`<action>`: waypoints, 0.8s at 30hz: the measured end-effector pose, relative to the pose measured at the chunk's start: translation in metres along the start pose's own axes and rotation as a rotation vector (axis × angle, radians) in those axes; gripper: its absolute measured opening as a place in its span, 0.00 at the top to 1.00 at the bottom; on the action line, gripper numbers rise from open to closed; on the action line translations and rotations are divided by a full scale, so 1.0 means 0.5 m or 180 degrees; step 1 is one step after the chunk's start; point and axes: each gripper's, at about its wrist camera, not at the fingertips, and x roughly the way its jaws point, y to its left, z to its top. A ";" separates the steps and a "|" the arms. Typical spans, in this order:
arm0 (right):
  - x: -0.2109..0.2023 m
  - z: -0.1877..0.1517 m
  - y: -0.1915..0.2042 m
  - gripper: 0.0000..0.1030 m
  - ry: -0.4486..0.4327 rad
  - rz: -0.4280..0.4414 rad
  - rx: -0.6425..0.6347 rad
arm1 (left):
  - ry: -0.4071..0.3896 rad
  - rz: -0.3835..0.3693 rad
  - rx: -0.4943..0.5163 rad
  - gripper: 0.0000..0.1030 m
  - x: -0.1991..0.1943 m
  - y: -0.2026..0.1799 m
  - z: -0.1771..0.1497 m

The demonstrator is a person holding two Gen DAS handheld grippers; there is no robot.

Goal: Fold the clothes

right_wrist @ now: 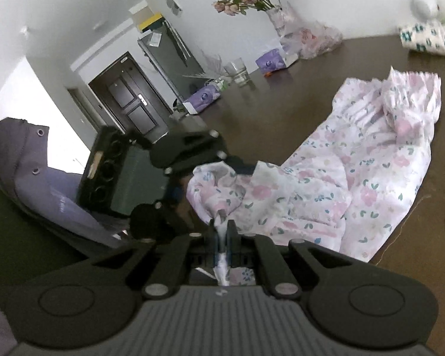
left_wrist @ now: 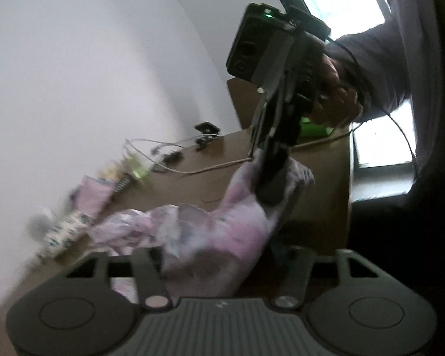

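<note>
A pink floral garment (right_wrist: 356, 160) lies crumpled on the dark brown table (right_wrist: 296, 101), with one end lifted between the two grippers. My right gripper (right_wrist: 222, 228) is shut on a pinched fold of it; the left wrist view shows it (left_wrist: 270, 190) coming down from above with a hand (left_wrist: 338, 95) on its grip. The garment (left_wrist: 210, 237) drapes over my left gripper (left_wrist: 219, 255) and hides its fingers; the linkage arms stand spread. In the right wrist view the left gripper (right_wrist: 216, 178) sits against the raised cloth, one finger buried in it.
Along the wall stand a vase of flowers (right_wrist: 277, 19), a glass (right_wrist: 238, 72), purple tissue packs (right_wrist: 271, 60) and a folded teal-print cloth (right_wrist: 427, 40). Cables (left_wrist: 169, 154) and small gadgets lie on the table's far part. A person's grey sleeve (left_wrist: 385, 59) is at right.
</note>
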 end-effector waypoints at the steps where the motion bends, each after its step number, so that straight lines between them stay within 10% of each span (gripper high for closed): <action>1: -0.004 -0.002 0.000 0.95 0.0007 0.0027 0.0047 | 0.0032 -0.0130 -0.0127 0.76 0.006 0.010 0.002; 3: -0.011 -0.016 0.016 0.83 -0.0032 -0.0125 -0.0111 | 0.0164 -0.0428 -0.0617 0.87 0.017 0.048 -0.002; 5: -0.017 -0.035 0.041 0.22 -0.0099 -0.0391 -0.0408 | 0.0210 -0.0631 -0.1152 0.87 0.026 0.094 -0.014; 7: -0.023 -0.055 0.065 0.15 -0.0167 -0.0657 -0.0705 | 0.0254 -0.0717 -0.1606 0.87 0.028 0.131 -0.028; 15: 0.021 -0.101 0.123 0.37 -0.0393 -0.1419 -0.1971 | 0.0268 -0.1446 -0.2680 0.88 0.009 0.199 -0.036; 18: 0.031 -0.087 0.117 0.74 -0.0329 -0.1083 -0.2030 | 0.0289 -0.1688 -0.2932 0.88 0.011 0.208 -0.043; 24: 0.036 -0.032 -0.021 0.83 -0.0024 0.0148 -0.0115 | 0.0376 -0.1625 -0.3346 0.74 0.013 0.219 -0.066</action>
